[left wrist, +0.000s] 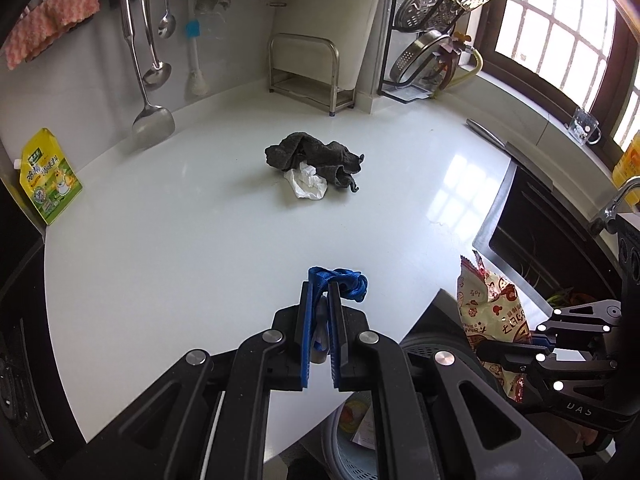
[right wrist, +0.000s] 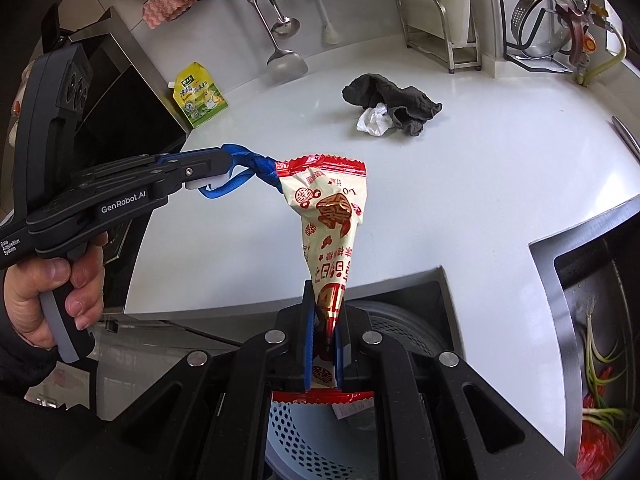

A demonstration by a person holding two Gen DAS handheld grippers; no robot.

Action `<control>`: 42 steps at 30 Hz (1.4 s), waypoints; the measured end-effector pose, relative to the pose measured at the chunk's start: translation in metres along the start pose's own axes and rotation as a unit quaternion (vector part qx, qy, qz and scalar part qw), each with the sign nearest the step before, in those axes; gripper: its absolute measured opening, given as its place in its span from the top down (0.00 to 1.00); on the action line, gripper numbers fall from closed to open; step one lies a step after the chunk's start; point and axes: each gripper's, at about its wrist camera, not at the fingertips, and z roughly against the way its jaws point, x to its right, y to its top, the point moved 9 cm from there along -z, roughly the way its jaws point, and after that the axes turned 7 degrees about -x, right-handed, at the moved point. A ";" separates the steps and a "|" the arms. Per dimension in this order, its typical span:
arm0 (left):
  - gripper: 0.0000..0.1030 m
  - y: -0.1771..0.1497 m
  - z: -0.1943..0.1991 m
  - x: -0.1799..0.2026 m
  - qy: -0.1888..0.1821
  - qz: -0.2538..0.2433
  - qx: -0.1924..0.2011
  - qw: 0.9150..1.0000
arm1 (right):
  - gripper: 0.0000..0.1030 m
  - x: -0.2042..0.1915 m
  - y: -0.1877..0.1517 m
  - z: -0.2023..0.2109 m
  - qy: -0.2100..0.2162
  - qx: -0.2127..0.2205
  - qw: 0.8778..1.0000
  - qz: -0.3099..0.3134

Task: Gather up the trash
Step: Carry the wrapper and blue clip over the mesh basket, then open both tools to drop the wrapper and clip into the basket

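My left gripper (left wrist: 320,292) is shut on a knotted blue strap (left wrist: 344,282) just above the white counter (left wrist: 180,264). In the right wrist view it comes in from the left (right wrist: 228,158), held by a person's hand, with the strap (right wrist: 256,170) trailing from it. My right gripper (right wrist: 326,312) is shut on the lower end of a red and cream snack wrapper (right wrist: 332,216), which stands up above a perforated bin (right wrist: 296,440). In the left wrist view the wrapper (left wrist: 488,308) is at the right. A crumpled white scrap (left wrist: 306,186) lies against a grey cloth (left wrist: 316,154) mid-counter.
A yellow-green pouch (left wrist: 48,178) leans on the left wall under hanging ladles (left wrist: 152,64). A steel rack (left wrist: 308,72) stands at the back. The sink (right wrist: 592,360) at the right holds green onion scraps and a red bag. A knife (left wrist: 486,132) lies near the window.
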 end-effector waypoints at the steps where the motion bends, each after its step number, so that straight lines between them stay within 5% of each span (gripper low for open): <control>1: 0.93 -0.003 0.001 0.003 0.000 -0.001 0.000 1.000 | 0.93 0.001 -0.004 0.001 0.000 -0.001 1.000 0.000; 15: 0.93 -0.047 -0.001 0.054 -0.014 -0.018 -0.023 0.999 | 0.93 0.003 -0.063 0.007 -0.003 -0.030 0.999 -0.012; 27: 0.93 -0.110 -0.033 0.104 -0.041 -0.059 -0.088 0.994 | 0.93 0.013 -0.118 -0.007 -0.013 -0.070 0.996 -0.045; 42: 0.92 -0.145 -0.066 0.114 -0.039 -0.084 -0.136 0.986 | 0.91 0.021 -0.148 -0.032 -0.027 -0.113 0.992 -0.058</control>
